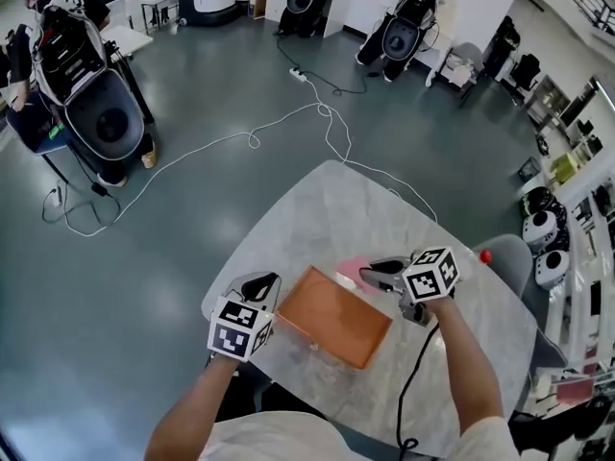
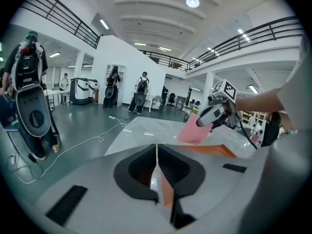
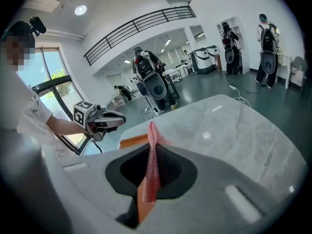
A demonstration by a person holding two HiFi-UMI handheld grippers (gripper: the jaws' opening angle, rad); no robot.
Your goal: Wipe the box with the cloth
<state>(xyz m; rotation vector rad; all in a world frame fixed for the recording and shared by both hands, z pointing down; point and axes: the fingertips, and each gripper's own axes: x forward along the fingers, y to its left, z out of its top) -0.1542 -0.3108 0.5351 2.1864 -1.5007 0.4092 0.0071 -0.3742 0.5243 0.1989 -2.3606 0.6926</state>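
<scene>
Left gripper has its jaws closed on the near edge of the orange box; beyond, the right gripper holds a pink cloth hanging over the box; both sit over the marble table; a white cable lies on the floor.

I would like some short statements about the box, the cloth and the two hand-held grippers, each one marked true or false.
1. The right hand-held gripper holds a pink cloth. True.
2. The box is blue. False: it is orange.
3. The left hand-held gripper is shut on an edge of the box. True.
4. The box stands on the floor. False: it lies on the marble table.
</scene>
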